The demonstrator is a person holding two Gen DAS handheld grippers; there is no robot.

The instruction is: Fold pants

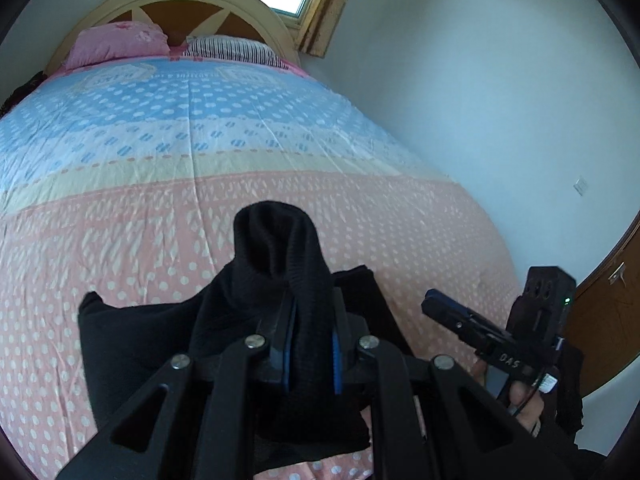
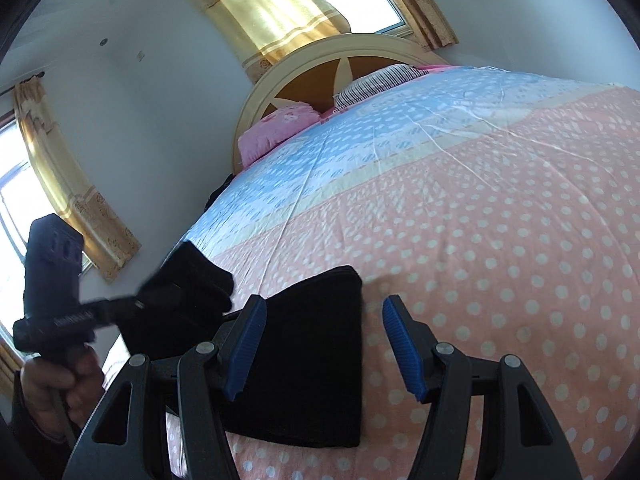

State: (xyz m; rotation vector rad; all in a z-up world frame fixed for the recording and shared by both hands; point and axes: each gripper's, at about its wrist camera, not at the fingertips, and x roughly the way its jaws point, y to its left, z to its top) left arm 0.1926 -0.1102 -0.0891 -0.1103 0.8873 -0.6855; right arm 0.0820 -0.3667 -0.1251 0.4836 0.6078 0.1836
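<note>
The black pants [image 2: 316,360] lie partly folded on the pink dotted bedspread [image 2: 500,240] near the foot of the bed. My left gripper [image 1: 310,344] is shut on a bunched fold of the pants [image 1: 276,248], which sticks up past its blue pads. In the right wrist view the left gripper [image 2: 188,284] lifts that fold above the left side of the pants. My right gripper [image 2: 324,348] is open and empty, hovering just above the pants' right part. It also shows in the left wrist view [image 1: 432,300] at the lower right.
The bed has a pink pillow [image 1: 116,42] and a striped pillow [image 1: 232,50] against a cream and brown headboard [image 2: 340,60]. A white wall [image 1: 480,100] runs along the bed's right side. A window with yellow curtains [image 2: 272,4] is behind the headboard.
</note>
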